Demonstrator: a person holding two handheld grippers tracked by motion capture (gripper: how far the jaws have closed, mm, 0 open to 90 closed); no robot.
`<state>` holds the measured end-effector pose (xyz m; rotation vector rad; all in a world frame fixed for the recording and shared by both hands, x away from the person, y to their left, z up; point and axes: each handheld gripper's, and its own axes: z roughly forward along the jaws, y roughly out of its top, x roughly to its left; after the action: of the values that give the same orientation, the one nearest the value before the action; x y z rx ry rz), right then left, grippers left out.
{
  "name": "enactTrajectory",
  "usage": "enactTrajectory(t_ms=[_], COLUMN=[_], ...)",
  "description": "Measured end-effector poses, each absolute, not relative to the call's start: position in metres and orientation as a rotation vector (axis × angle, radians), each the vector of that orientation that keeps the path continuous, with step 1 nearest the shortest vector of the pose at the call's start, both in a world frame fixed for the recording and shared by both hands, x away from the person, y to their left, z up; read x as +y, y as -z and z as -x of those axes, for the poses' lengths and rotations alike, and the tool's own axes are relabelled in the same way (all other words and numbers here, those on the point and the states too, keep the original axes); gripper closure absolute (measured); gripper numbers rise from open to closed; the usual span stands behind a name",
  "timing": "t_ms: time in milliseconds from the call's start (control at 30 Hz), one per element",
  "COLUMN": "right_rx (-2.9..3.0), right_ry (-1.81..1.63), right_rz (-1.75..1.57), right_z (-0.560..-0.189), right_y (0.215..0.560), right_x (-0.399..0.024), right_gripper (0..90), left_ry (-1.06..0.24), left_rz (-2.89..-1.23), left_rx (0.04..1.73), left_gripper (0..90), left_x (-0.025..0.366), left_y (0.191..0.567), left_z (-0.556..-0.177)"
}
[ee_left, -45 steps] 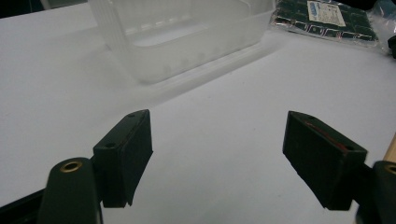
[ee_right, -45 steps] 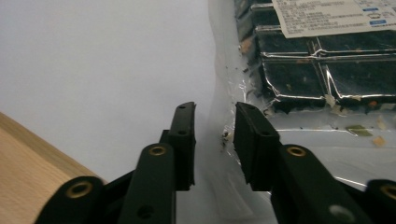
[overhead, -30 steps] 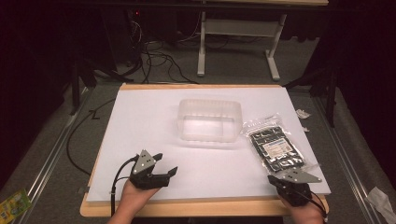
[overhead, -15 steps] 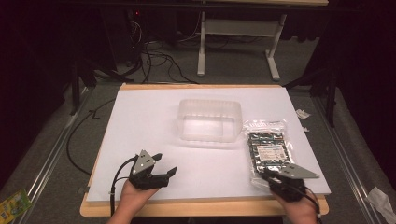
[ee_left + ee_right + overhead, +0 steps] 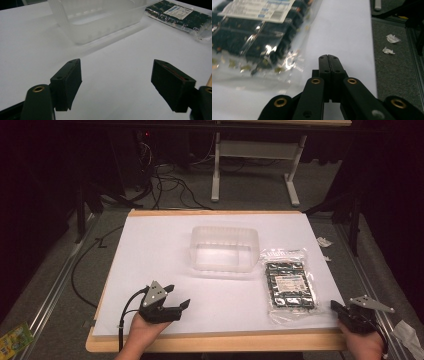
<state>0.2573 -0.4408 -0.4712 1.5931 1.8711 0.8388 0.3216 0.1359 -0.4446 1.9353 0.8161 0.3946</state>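
Clear-plastic packet (image 5: 290, 285) of dark pieces lies flat on white table (image 5: 150, 250), right of tub (image 5: 224, 248). Right gripper (image 5: 334, 305) just beside packet's near-right corner, jaws pressed together, empty. Left gripper (image 5: 177, 296) spread wide, well apart.

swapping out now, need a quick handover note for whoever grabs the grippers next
Left gripper: open, empty, near the front edge, jaws wide apart.
Right gripper: shut, empty, at the front right corner, just right of the bag.
Bag lies flat on the table, right of the tub, apart from it.
Tub is upright and looks empty.
Done: nothing grasped yet.
Left: probably open the right gripper, take the bag and put it in the tub.
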Motion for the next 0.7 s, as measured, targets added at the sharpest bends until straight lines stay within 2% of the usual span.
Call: enactTrajectory(t_ms=[700], right_rx=[2.140], right_ry=[-0.967], right_rz=[-1.431], right_z=[-0.238], right_y=[0.471], right_x=[-0.374], right_gripper=[90.0], left_ry=[-0.390], left_rz=[-1.934], left_rx=[0.814], left_gripper=[25.1], left_x=[0.136], left_y=[0.444], left_z=[-0.321])
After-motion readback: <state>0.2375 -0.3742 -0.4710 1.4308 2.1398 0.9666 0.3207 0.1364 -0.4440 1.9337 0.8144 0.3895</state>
